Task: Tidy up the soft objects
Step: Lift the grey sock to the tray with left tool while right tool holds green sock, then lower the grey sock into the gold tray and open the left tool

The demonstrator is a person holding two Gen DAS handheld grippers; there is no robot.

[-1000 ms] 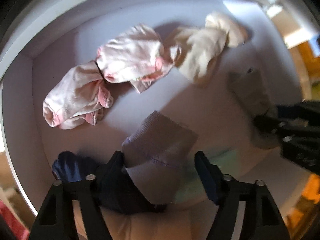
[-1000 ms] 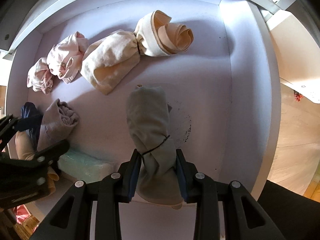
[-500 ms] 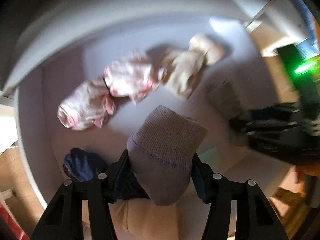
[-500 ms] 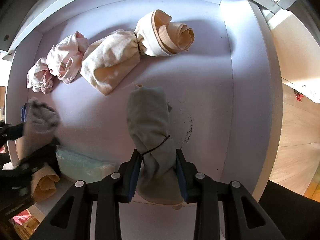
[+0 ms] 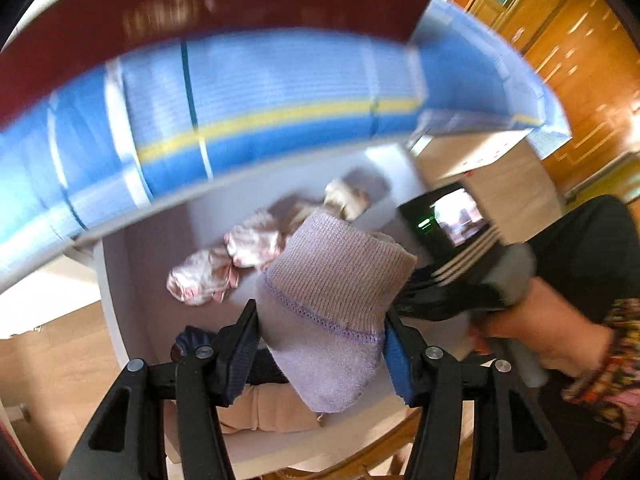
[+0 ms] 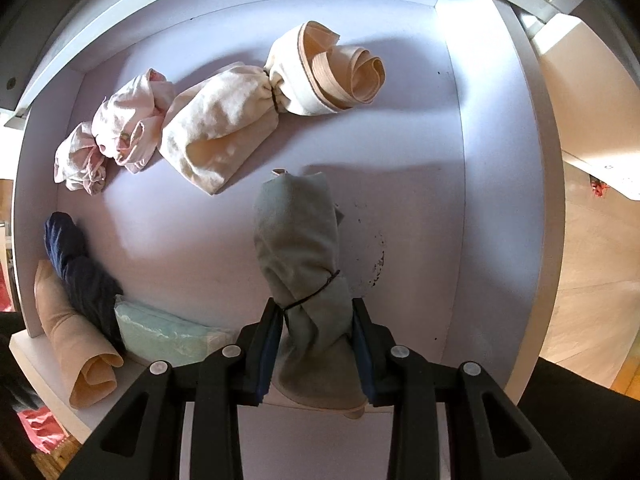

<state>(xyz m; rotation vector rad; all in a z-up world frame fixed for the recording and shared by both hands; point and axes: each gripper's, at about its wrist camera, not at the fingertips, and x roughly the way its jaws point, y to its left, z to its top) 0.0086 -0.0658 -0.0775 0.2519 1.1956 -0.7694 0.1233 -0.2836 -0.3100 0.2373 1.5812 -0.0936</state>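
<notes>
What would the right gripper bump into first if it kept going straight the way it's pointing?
Probably the white drawer floor. The right gripper points down into the drawer, shut on a grey-green cloth bundle, so that bundle's far end would likely touch the floor first. Depth is hard to judge.

Lilac knit sock roll [image 5: 328,312] aloft, grey-green tied bundle [image 6: 304,276] upright over white drawer [image 6: 496,200]

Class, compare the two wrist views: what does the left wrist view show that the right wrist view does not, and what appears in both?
Only the left wrist view shows the left gripper shut on a lilac sock, a blue striped cloth and a hand.

Only the right wrist view shows the right gripper shut on a grey-green bundle and a pale green packet.

Both show the white drawer, pink bundles and a navy sock.
</notes>
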